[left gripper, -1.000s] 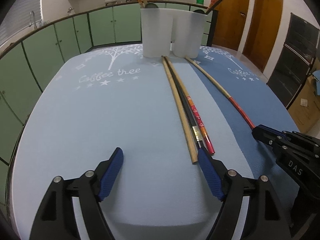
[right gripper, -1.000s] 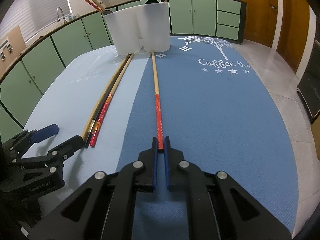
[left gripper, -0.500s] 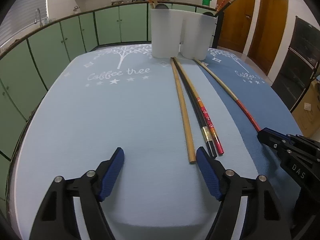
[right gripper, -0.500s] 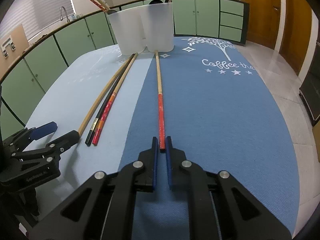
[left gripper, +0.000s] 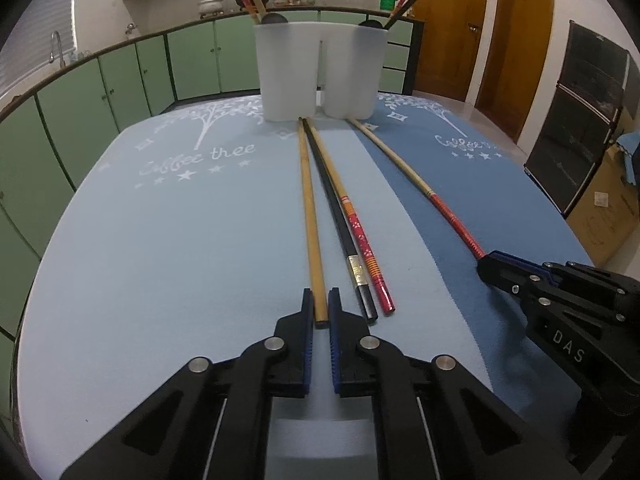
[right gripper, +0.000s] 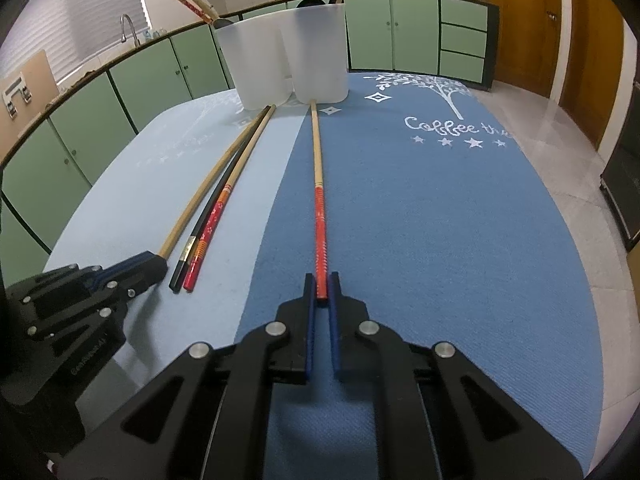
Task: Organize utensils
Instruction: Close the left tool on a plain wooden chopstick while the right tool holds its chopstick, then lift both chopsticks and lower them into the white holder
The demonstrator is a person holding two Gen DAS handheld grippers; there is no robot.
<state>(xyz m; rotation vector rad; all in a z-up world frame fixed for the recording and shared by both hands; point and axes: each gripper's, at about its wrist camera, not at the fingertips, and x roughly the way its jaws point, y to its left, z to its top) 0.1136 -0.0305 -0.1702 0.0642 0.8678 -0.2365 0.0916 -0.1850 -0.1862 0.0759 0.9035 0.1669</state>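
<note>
Bamboo chopstick (left gripper: 310, 208), plain, near end clamped in left tongs (left gripper: 320, 310) in the left wrist view. It lies on the light-blue cloth of the counter (left gripper: 160, 260), tip at the white holder (left gripper: 316, 70). Black chopstick (left gripper: 336, 216) and red-patterned chopstick (left gripper: 360, 236) lie just beside it. Right tongs (left gripper: 486, 262) sit at the right.

Right wrist view: right tongs (right gripper: 321, 292) closed on the red-handled chopstick (right gripper: 319, 204), flat on the darker blue cloth, tip at the holder (right gripper: 284, 64). Left tongs (right gripper: 154, 260) grip the bamboo stick.
</note>
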